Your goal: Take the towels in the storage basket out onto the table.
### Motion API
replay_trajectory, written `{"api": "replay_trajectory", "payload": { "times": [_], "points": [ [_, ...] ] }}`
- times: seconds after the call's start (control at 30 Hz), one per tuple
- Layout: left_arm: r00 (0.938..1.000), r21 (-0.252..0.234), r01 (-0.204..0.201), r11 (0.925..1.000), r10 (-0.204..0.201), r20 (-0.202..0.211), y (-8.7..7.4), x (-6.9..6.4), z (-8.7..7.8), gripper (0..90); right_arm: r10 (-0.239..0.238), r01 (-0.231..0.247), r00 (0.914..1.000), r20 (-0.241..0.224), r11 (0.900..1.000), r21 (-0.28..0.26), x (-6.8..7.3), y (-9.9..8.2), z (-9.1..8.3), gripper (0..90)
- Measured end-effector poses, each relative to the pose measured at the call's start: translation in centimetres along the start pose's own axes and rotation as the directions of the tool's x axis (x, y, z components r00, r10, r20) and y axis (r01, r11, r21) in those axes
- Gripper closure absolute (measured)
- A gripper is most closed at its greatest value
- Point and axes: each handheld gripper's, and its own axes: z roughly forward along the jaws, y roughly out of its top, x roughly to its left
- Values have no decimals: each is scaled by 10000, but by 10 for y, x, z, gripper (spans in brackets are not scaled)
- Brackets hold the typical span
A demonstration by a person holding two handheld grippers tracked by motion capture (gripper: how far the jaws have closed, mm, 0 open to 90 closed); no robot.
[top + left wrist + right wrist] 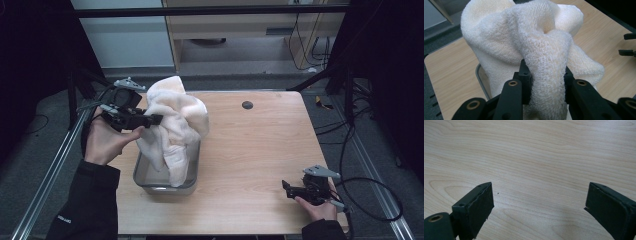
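A cream terry towel (176,117) hangs bunched up, its lower end draped into a grey rectangular tub (150,186) on the left of the wooden table. My left gripper (154,119) comes at it from the left, held above the tub, and is shut on the towel. Up close, a thick fold of the towel (546,75) is pinched between the black jaws of my left gripper (545,73), with the tub's rim (477,75) below. My right gripper (286,188) rests near the table's front right corner. Bare wood lies between the open jaws of my right gripper (539,202).
A small black round grommet (247,105) sits near the table's far edge (240,92). Metal rails run along both sides of the table, and black cables (370,200) trail off its right side. The other gripper's jaw tips (627,45) are visible far right in the left gripper view.
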Motion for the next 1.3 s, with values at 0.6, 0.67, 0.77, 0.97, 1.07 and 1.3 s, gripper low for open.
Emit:
{"api": "replay_trajectory", "payload": {
  "times": [0.6,0.67,0.77,0.97,1.07,1.3],
  "points": [
    [9958,-145,-778,9969,784,467,21,-28,-4,715,-88,89,9999,87,10000,-41,-2,0,-1,77],
    [9949,-139,-875,9961,881,493,23,-30,-4,715,-77,77,9999,99,10000,-45,-2,0,-2,76],
    [9925,-84,-1048,9945,1051,621,28,-37,-1,714,-86,86,9998,162,10000,-25,-2,0,-3,76],
    [9879,80,-1345,9909,1335,791,35,-49,7,714,-112,111,9995,286,9999,35,-4,0,-4,72],
    [9858,123,-1463,9892,1448,850,39,-57,12,714,-146,147,9995,285,9999,-44,-6,-1,-4,74],
    [9782,115,-1824,9832,1803,1026,49,-77,25,714,181,-176,9991,379,9998,-116,-13,-4,-8,76]
  ]
}}
